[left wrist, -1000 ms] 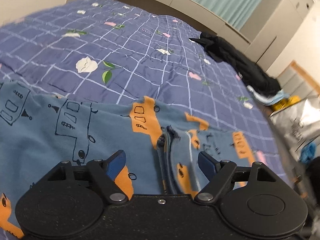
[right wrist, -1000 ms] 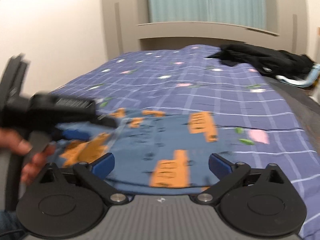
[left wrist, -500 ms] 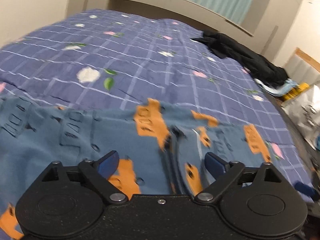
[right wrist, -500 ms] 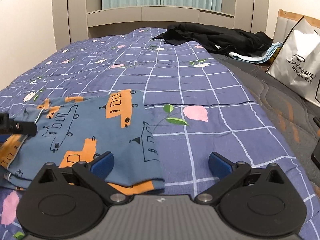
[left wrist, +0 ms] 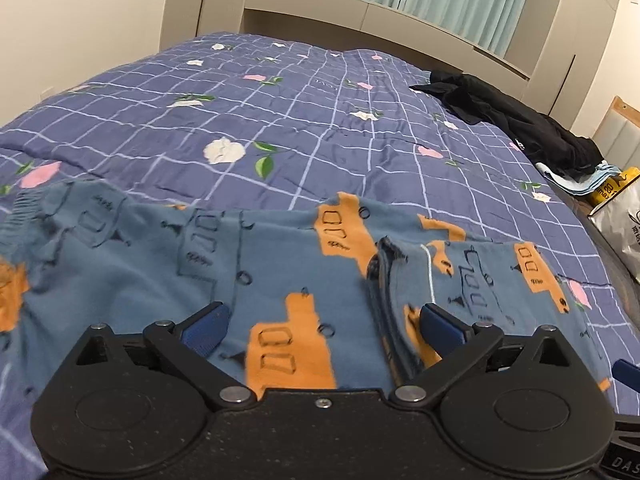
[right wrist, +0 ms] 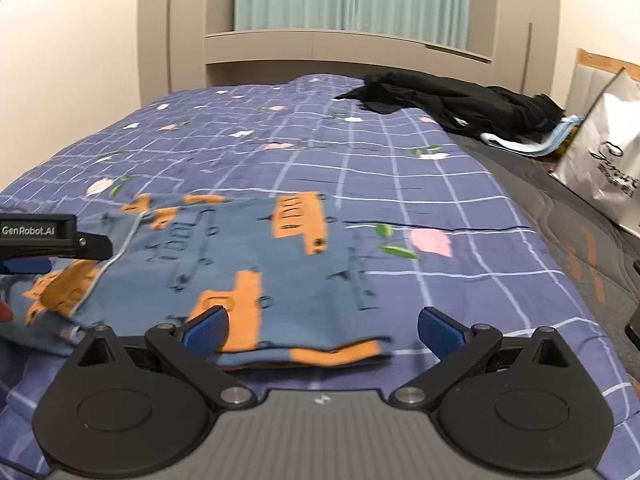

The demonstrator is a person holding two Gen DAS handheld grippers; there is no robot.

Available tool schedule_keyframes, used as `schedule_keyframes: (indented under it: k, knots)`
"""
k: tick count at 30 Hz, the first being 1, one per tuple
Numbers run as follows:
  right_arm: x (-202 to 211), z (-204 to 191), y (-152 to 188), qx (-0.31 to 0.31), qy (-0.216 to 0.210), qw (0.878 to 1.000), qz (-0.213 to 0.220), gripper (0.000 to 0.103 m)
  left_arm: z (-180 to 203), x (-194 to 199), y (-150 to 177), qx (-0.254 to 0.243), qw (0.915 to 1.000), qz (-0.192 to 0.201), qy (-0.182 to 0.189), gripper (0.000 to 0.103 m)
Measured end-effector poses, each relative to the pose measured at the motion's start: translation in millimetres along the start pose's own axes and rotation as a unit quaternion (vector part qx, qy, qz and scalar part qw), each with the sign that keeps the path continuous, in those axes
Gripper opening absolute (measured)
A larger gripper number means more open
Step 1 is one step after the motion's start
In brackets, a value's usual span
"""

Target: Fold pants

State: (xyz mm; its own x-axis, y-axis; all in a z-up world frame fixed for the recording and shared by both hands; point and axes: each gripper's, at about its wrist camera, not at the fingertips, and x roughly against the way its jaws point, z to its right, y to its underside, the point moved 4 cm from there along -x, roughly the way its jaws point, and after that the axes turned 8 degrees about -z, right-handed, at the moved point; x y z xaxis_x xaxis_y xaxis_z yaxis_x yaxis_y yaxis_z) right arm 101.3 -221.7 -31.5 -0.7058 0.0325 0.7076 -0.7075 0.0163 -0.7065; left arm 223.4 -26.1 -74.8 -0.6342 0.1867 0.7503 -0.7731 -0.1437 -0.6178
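Blue pants (left wrist: 256, 280) with orange bus print lie flat on the bed's purple checked quilt (left wrist: 328, 120), partly folded, a doubled cuff edge just inside the left gripper's (left wrist: 322, 326) right finger. Left gripper jaws have just been opening and now stand wide over the fabric, pads not pressing it, so released; right gripper (right wrist: 322, 326) also spread wide, empty, hanging over the near hem of the pants (right wrist: 256, 264). Black clothing (right wrist: 452, 108) and a white bag (right wrist: 600, 176) sit well apart at the bed's far right side.
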Motion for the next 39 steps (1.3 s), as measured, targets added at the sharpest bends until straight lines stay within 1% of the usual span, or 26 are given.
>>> schedule_keyframes:
  k: [3,8,12,15,18,21,23,25,31,39]
  knots:
    - [3.1,-10.5,1.7,0.005,-0.014,1.0,0.004,0.103,-6.8,18.8,8.9,0.012,0.9999,0.009,0.003,0.102]
    - [10.4,-28.6,0.4,0.022,-0.033,0.999,0.016,0.103,-25.8,51.7,23.3,0.055,0.9981,0.03,0.002,0.102]
    - [13.3,-44.1,-1.2,0.036,-0.044,0.998,0.025,0.103,-46.1,68.8,32.7,0.086,0.9953,0.039,-0.021,0.102]
    - [13.3,-56.1,-0.9,0.037,-0.055,0.997,0.031,0.103,-64.3,78.5,35.4,0.107,0.9914,0.06,-0.047,0.102]
    - [9.9,-65.4,3.5,0.041,-0.06,0.997,0.027,0.103,-84.5,80.5,34.3,0.13,0.9864,0.074,-0.068,0.102]
    - [4.1,-70.9,10.9,0.043,-0.054,0.997,0.021,0.103,-107.0,76.8,31.5,0.16,0.9805,0.076,-0.085,0.102]
    - [2.6,-70.4,15.4,0.033,-0.054,0.998,0.027,0.103,-122.0,72.4,28.8,0.18,0.977,0.074,-0.087,0.102]
    - [1.6,-69.6,19.1,0.026,-0.053,0.998,0.031,0.103,-133.5,67.1,26.2,0.194,0.9752,0.071,-0.08,0.102]
    - [2.4,-71.9,23.1,0.031,-0.043,0.998,0.043,0.103,-143.5,59.1,20.0,0.19,0.9755,0.088,-0.069,0.102]
    - [1.8,-72.1,25.6,0.03,-0.038,0.997,0.055,0.103,-145.9,55.4,17.9,0.183,0.9771,0.089,-0.062,0.102]
